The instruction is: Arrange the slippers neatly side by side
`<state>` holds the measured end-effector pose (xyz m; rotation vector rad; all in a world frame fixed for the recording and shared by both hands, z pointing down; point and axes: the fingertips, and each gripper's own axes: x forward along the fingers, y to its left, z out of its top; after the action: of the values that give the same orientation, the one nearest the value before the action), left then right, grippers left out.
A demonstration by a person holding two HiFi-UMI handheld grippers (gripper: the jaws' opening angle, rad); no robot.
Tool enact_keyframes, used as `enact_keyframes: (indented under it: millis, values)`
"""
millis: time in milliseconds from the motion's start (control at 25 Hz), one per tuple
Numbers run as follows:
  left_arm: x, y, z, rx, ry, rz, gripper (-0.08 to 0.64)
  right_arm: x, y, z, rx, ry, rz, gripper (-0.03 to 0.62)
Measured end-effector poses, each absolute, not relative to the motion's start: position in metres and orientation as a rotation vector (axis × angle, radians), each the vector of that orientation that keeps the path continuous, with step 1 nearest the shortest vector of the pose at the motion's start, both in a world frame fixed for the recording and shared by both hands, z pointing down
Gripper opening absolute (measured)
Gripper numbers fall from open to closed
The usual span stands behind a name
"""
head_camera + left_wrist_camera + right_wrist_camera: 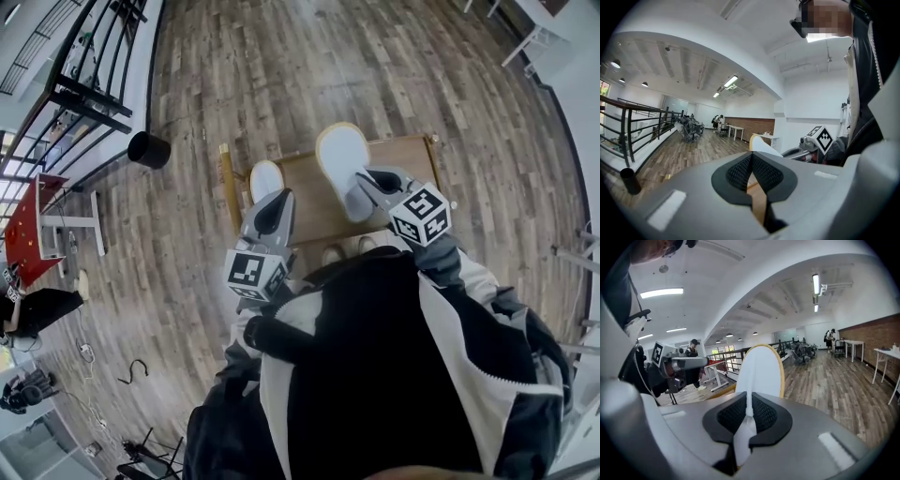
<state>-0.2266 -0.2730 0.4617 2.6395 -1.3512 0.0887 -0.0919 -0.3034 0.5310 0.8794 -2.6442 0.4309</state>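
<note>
Two white slippers with tan rims are over a small wooden table (405,154). The right slipper (341,161) (759,369) is pinched by a thin white edge in my right gripper (367,178) (746,416), which is shut on it; it rises tilted ahead of the jaws. The left slipper (265,178) lies at the table's left end, its heel hidden under my left gripper (269,214). That gripper (751,180) is shut; only a wood-brown sliver shows in its gap. The right slipper (761,144) and right gripper (819,139) show beyond it.
A black round bin (148,150) stands on the plank floor to the left, near a black railing (94,66) and a red table (26,225). A white table's legs (525,37) are at the far right. My shoes (333,253) are at the wooden table's near edge.
</note>
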Motion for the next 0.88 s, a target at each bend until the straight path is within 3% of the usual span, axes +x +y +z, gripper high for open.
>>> enact_keyframes:
  millis: [880]
  values:
    - [-0.295, -0.229, 0.469, 2.577, -1.441, 0.188, 0.018, -0.203, -0.34, 0.759, 0.849, -2.143, 0.917, 0.026]
